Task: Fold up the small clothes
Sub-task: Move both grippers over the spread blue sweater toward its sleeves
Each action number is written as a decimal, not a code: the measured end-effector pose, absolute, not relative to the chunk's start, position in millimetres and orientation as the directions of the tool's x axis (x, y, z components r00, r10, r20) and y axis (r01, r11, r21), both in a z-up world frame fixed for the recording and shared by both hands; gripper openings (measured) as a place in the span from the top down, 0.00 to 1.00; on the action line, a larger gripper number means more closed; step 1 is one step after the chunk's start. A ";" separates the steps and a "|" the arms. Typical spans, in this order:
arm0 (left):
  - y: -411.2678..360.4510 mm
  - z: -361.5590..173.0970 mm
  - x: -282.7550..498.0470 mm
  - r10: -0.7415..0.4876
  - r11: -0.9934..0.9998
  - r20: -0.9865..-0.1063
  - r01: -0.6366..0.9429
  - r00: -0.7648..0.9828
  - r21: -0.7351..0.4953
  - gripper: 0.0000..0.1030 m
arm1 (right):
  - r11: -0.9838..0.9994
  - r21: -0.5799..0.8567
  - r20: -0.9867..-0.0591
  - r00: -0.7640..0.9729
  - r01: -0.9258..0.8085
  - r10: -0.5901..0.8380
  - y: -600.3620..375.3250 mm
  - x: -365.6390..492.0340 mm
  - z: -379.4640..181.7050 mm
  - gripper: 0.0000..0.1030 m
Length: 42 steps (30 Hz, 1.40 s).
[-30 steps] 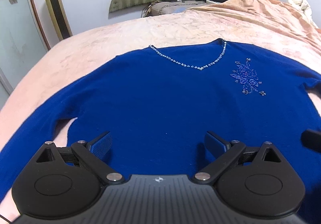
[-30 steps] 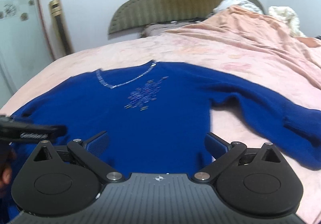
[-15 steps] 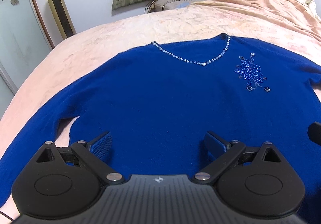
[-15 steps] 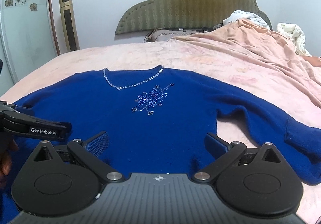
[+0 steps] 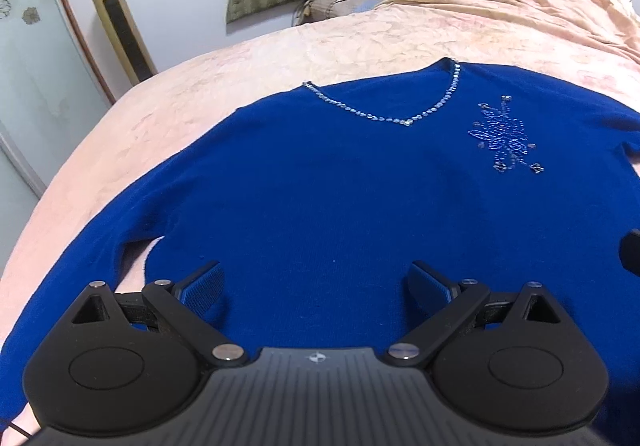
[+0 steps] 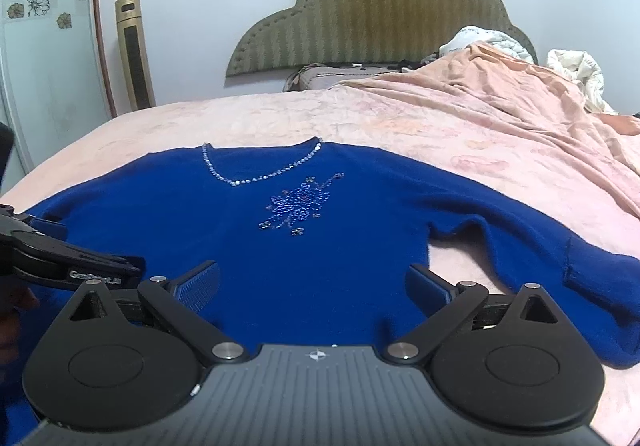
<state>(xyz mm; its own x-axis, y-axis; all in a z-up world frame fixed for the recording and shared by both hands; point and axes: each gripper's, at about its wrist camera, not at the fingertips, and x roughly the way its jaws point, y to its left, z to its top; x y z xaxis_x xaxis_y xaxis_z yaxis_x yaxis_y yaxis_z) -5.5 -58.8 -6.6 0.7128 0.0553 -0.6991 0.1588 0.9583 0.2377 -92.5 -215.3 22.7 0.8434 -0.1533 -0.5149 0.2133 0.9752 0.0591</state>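
Deep royal-blue sweater, silver beaded trim along its V-neck, sparkly blue flower motif on the chest, pale pink blotchy bedspread, olive-green striped headboard, gold-and-black tower fan, black tongs with blue pads

Sweater lies flat on the bed, front up, neckline toward the headboard, 1 sleeve out to each side. Left gripper hangs over the hem at the sweater's left part; right gripper over the hem at its right part. A rumpled blanket lies on the bed right of the sweater. A tower fan stands left of the headboard.
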 end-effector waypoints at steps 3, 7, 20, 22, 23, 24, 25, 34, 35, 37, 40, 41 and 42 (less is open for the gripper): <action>-56.5 -7.3 -4.0 0.058 0.961 -0.711 0.153 0.701 0.228 0.04 | 0.976 0.053 -0.524 0.838 0.210 -0.152 -216.1 -91.4 21.7 0.02; -55.8 -7.8 -3.2 0.047 0.964 -0.721 0.157 0.691 0.214 0.04 | 0.974 0.052 -0.519 0.839 0.221 -0.163 -218.2 -93.3 22.0 0.02; -58.4 -2.1 -8.8 0.003 0.966 -0.709 0.181 0.705 0.185 0.04 | 0.975 0.039 -0.518 0.839 0.220 -0.169 -219.3 -98.4 20.9 0.01; -59.9 -1.8 -8.9 -0.001 0.967 -0.711 0.182 0.703 0.179 0.04 | 0.974 0.014 -0.509 0.840 0.228 -0.189 -217.8 -99.8 21.7 0.02; -60.5 -1.8 -9.0 -0.002 0.967 -0.711 0.184 0.703 0.179 0.04 | 0.974 0.014 -0.505 0.843 0.224 -0.186 -217.4 -100.5 22.2 0.03; -61.5 -2.0 -9.1 -0.002 0.966 -0.711 0.184 0.703 0.180 0.04 | 0.975 0.017 -0.501 0.846 0.220 -0.182 -217.5 -101.5 22.6 0.04; -62.0 -2.2 -9.8 -0.001 0.966 -0.710 0.185 0.704 0.182 0.04 | 0.976 0.017 -0.498 0.848 0.216 -0.180 -217.1 -101.8 22.7 0.04; -63.7 0.7 -10.9 -0.028 0.969 -0.704 0.193 0.710 0.156 0.04 | 0.924 -0.029 -0.488 0.801 0.382 -0.346 -241.4 -107.8 24.2 0.08; -65.7 0.3 -10.5 -0.023 0.969 -0.706 0.190 0.708 0.159 0.04 | 0.926 -0.017 -0.491 0.803 0.378 -0.337 -244.5 -108.9 25.0 0.10; -69.3 -1.3 -9.6 -0.014 0.968 -0.712 0.188 0.702 0.166 0.04 | 0.944 0.008 -0.486 0.827 0.329 -0.284 -242.4 -111.2 25.0 0.10; -72.8 -2.8 -10.8 -0.001 0.966 -0.715 0.185 0.699 0.180 0.04 | 0.967 0.019 -0.471 0.855 0.253 -0.215 -230.2 -111.9 25.6 0.10; -72.9 -3.0 -11.3 0.003 0.966 -0.713 0.184 0.701 0.184 0.04 | 0.973 0.016 -0.472 0.860 0.229 -0.194 -225.0 -110.6 24.3 0.09; -72.4 -3.0 -11.7 0.004 0.966 -0.712 0.182 0.702 0.185 0.04 | 0.977 0.011 -0.476 0.860 0.214 -0.183 -220.9 -105.7 25.8 0.09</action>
